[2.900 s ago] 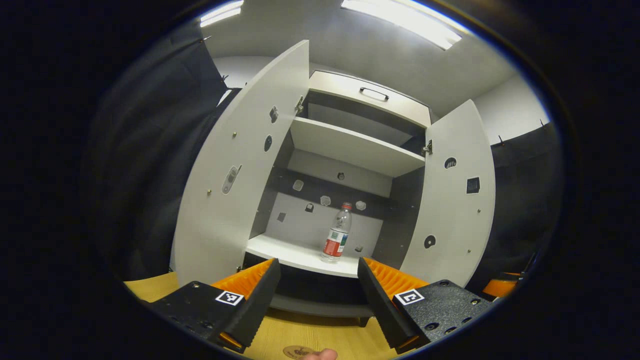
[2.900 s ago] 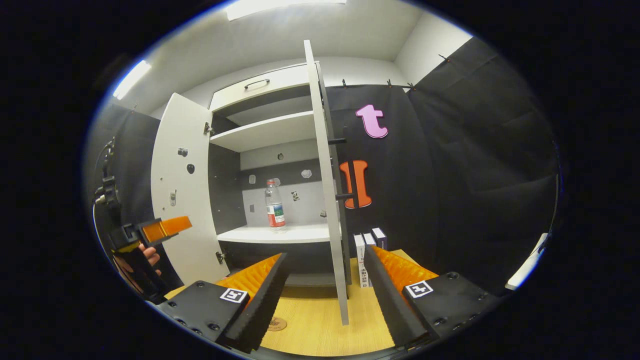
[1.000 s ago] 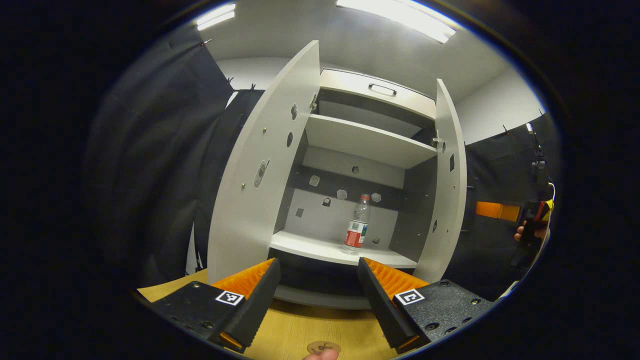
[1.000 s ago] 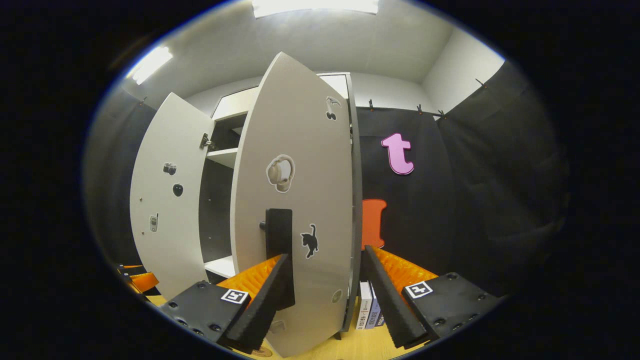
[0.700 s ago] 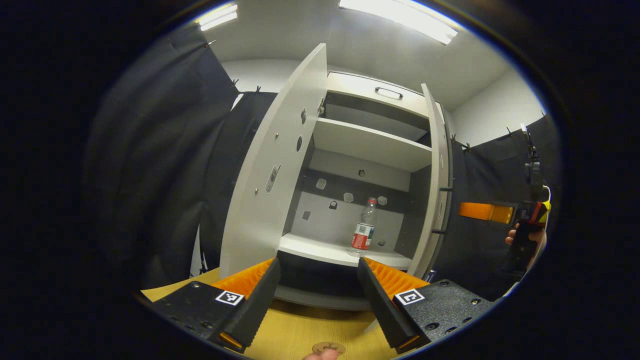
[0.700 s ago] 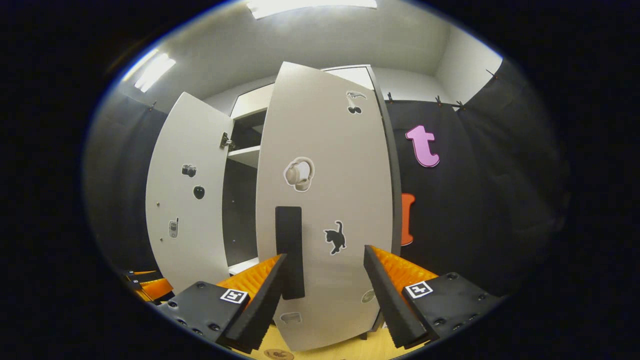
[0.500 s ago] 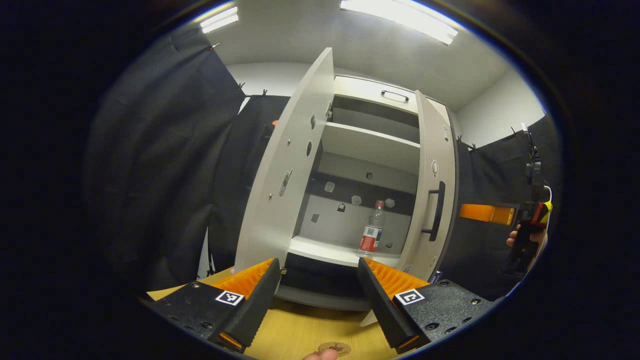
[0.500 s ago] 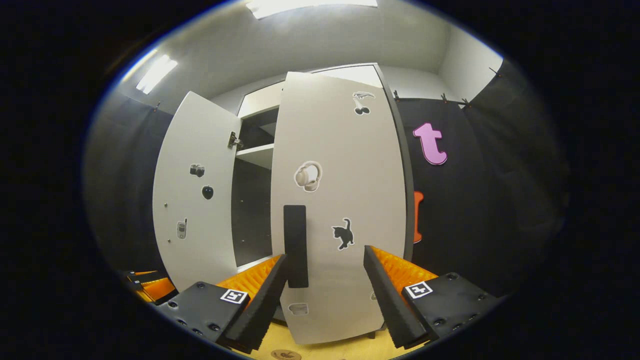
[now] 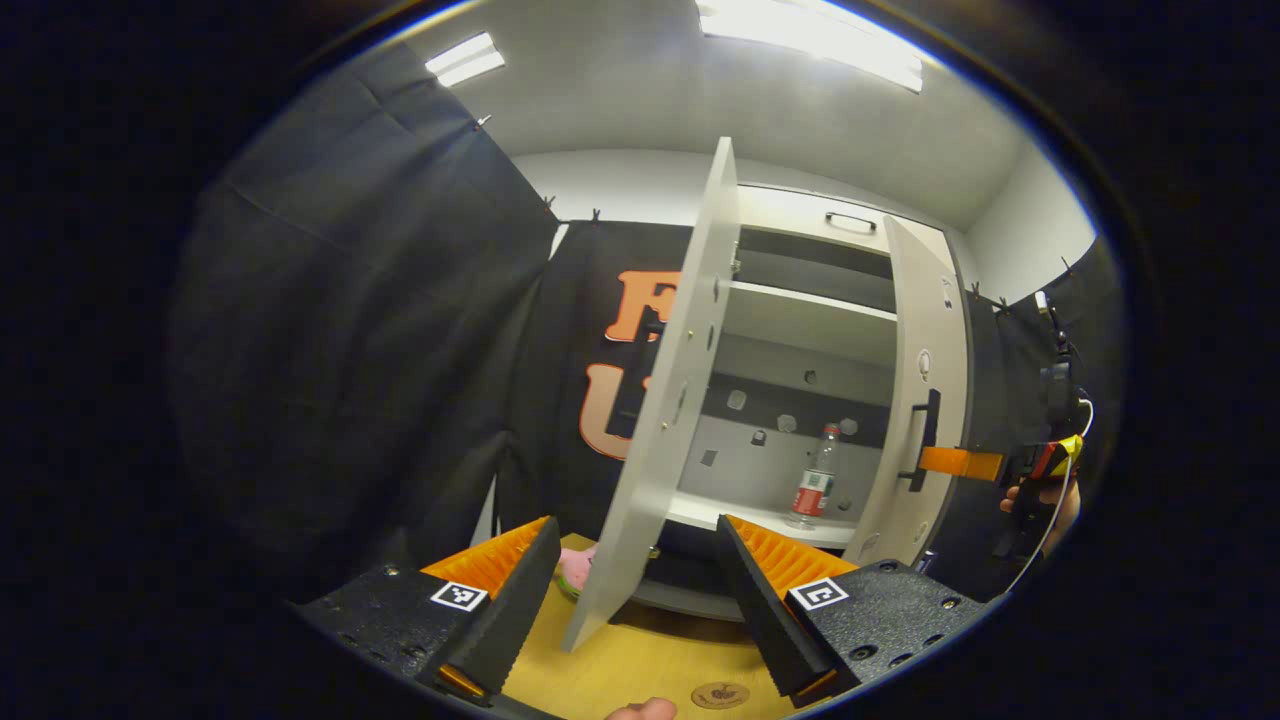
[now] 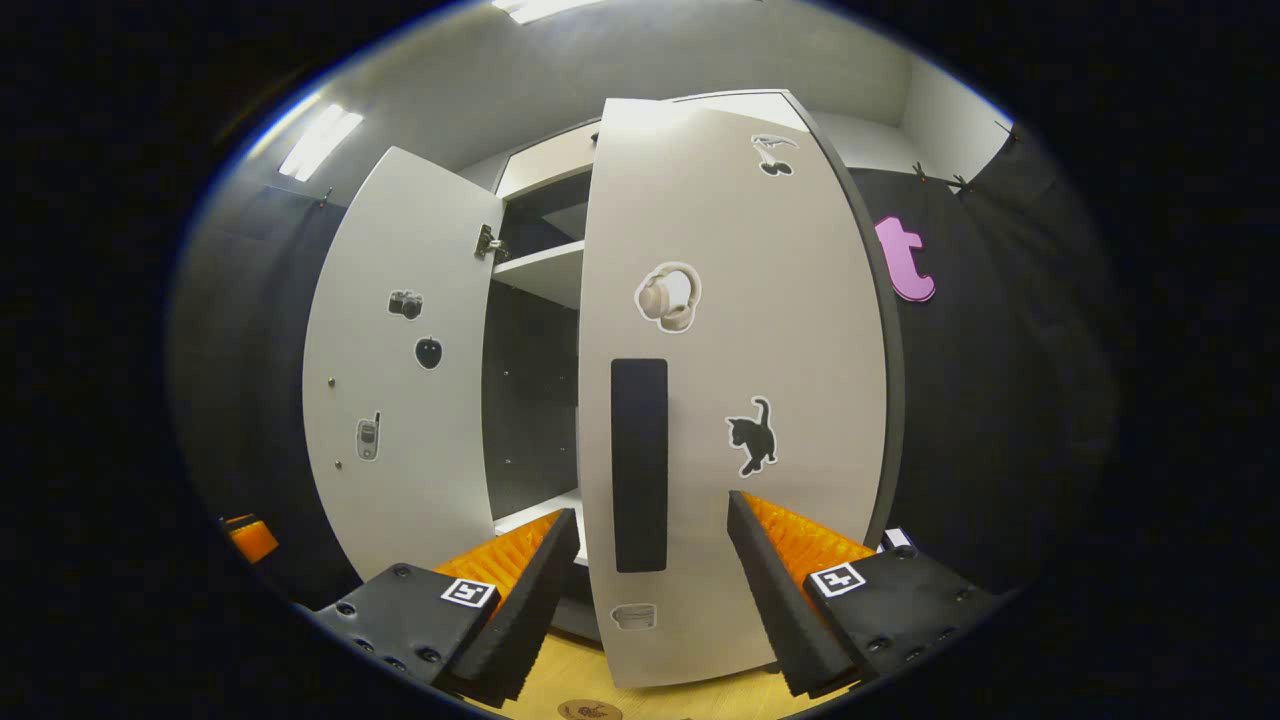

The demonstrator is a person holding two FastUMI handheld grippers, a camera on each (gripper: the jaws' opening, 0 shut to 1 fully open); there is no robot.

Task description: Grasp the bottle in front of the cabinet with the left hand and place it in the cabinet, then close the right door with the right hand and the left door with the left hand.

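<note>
- Standing at about ten o'clock from the cabinet, the left gripper point(image 9: 632, 590) has its fingers spread and bare, with the left door's point(image 9: 668, 400) free edge seen nearly edge-on between them.
- That left door looks like a stiff, light panel on hinges; I'd judge a flat push on its outer face near the free edge swings it easily, with no pinch needed.
- Inside, at about one o'clock in the left gripper view, the bottle point(image 9: 815, 481) stands upright on the lower shelf point(image 9: 740, 518), clear of both doors. It looks thin, nearly empty and easy to tip, so a slammed door could rock it.
- The right door point(image 10: 735, 400) is most of the way shut, its dark handle point(image 10: 639, 465) facing out.
- The right gripper point(image 10: 648, 590) has its fingers parted, holding nothing; whether a tip touches the panel I cannot tell. The handle bar is the sure hold, though a push on the face would do.
</note>
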